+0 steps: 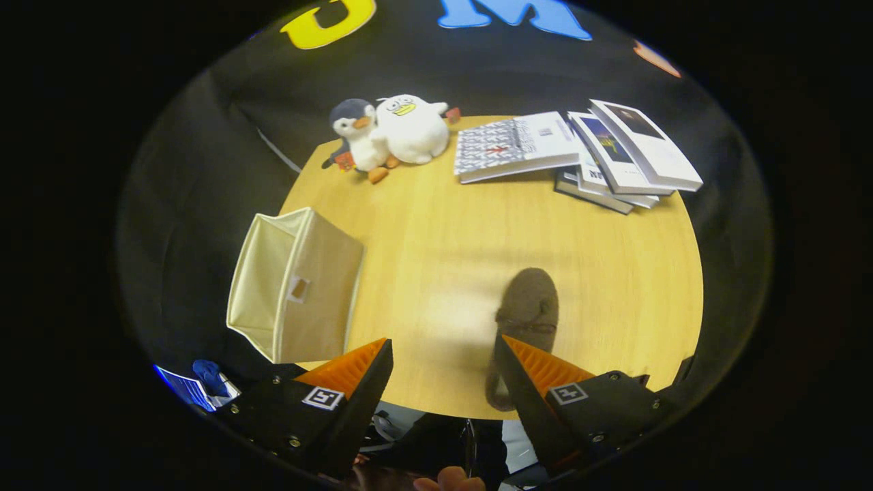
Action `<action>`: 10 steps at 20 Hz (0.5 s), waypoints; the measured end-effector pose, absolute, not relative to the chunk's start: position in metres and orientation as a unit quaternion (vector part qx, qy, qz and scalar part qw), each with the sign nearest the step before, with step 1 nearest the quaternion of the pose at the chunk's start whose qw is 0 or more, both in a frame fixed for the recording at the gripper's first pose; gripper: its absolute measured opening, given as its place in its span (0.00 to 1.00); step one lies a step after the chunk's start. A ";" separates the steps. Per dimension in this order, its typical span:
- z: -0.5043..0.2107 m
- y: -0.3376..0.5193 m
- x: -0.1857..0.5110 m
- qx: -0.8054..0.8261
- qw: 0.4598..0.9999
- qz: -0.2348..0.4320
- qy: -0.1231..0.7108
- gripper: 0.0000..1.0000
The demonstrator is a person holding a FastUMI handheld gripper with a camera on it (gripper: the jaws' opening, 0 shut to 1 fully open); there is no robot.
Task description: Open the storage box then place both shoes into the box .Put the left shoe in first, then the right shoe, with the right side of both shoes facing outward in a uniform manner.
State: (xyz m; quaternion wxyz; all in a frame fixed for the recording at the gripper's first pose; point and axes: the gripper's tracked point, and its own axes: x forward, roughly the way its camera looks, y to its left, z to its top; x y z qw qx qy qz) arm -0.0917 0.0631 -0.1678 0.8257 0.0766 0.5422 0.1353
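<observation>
The hand-held gripper (443,354) hangs open, gripping nothing, above the round wooden bench (614,273). A soft brown suede lace-up shoe (528,310) lies by the near edge, against the right finger. It looks light and floppy; pinch the heel collar. The cream fabric storage box (293,283) overhangs the left edge.

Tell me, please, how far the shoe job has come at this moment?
Done: the box is open, lying on its side at the table's left edge; I cannot see inside it. In hand: nothing; the claw is open, its right finger over a brown shoe on the table. Left: grasp this shoe and box it.
</observation>
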 end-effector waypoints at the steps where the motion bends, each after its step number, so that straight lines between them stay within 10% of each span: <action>1: -0.177 0.049 -0.092 0.081 0.824 0.124 0.547 0.94; 10: -0.247 -0.011 -0.102 0.081 0.807 0.078 0.579 0.94</action>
